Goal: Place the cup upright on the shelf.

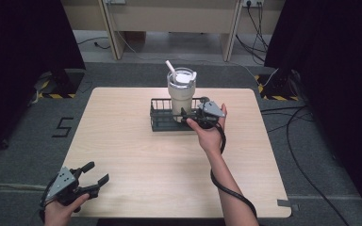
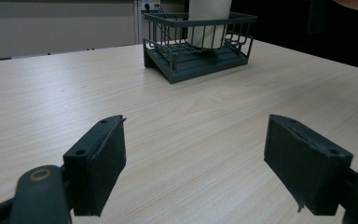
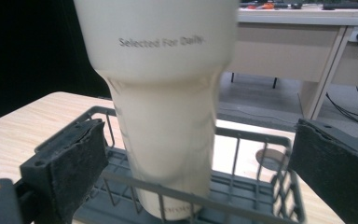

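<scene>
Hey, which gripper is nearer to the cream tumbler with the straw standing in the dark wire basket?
The right gripper: it sits at the dark wire basket's near side, jaws open either side of the cream tumbler. The left gripper hovers open at the table's near left corner, far off.

Grey carpet floor, black curtains, light wooden desk behind.

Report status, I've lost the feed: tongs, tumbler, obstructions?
Left tongs open, idle at table's near corner. Right tongs open, straddling tumbler, no contact. Tumbler upright in wire basket; basket rim fronts its base.

Tumbler in basket (table's far side)
</scene>
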The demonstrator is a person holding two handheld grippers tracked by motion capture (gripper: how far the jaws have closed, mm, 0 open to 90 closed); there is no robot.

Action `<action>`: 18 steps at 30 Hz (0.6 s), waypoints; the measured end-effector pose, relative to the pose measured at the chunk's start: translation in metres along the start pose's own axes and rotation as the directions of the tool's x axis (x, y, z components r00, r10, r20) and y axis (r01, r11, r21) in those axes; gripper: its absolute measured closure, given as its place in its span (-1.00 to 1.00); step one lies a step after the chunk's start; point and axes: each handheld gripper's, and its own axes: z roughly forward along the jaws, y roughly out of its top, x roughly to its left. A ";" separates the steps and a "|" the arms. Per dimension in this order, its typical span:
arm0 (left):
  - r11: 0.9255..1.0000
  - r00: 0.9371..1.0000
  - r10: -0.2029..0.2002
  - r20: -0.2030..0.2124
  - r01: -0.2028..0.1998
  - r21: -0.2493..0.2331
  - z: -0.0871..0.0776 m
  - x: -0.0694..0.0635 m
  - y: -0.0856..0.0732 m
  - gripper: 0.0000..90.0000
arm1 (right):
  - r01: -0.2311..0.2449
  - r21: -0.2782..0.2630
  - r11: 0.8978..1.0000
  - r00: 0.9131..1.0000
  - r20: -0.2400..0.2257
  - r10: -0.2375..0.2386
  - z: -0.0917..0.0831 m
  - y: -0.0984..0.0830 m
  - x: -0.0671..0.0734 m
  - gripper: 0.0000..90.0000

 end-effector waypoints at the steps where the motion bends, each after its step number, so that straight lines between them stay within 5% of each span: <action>1: 1.000 1.000 0.001 0.000 -0.001 0.000 0.000 0.000 0.000 -0.56 | -0.005 0.002 1.000 1.000 0.003 0.005 -0.004 -0.001 -0.002 -0.89; 18: 1.000 1.000 0.000 -0.002 0.000 0.001 -0.001 0.000 0.000 -0.56 | 0.015 0.010 1.000 1.000 0.025 -0.015 -0.040 -0.013 -0.022 -0.86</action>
